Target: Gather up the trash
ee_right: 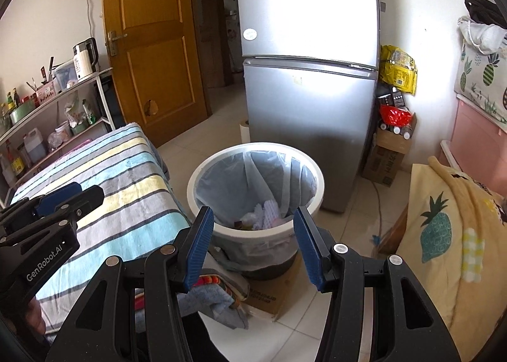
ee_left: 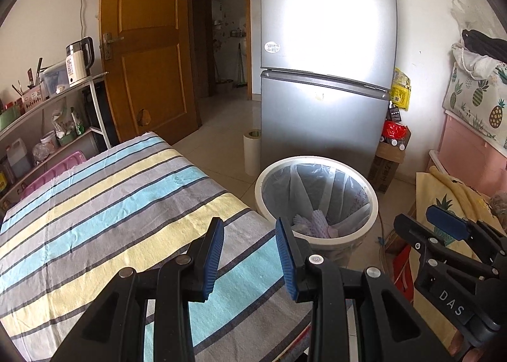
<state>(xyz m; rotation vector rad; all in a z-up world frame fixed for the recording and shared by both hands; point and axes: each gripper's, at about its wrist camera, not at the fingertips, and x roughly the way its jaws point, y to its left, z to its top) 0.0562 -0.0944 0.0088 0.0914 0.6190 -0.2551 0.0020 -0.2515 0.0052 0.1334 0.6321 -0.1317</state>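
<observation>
A white trash bin (ee_left: pixel 317 200) with a clear liner stands on the floor beside the striped table (ee_left: pixel 95 203), in front of the fridge. Purple foam netting (ee_left: pixel 317 222) and other scraps lie inside it; it also shows in the right wrist view (ee_right: pixel 253 191) with the trash (ee_right: pixel 263 213) at its bottom. My left gripper (ee_left: pixel 248 232) is open and empty over the table's right edge, next to the bin. My right gripper (ee_right: pixel 252 225) is open and empty, just short of the bin's near rim. Each gripper shows in the other's view: the right one (ee_left: pixel 443 229), the left one (ee_right: pixel 69 194).
A silver fridge (ee_left: pixel 326 61) stands behind the bin. A shelf rack (ee_left: pixel 47 127) with a kettle and bottles is at the left, a wooden door (ee_left: pixel 145 45) behind it. Boxes (ee_left: pixel 389 162) and pineapple-print cloth (ee_right: pixel 443 235) are at the right. A cardboard box and cloths (ee_right: pixel 221 295) lie below the bin.
</observation>
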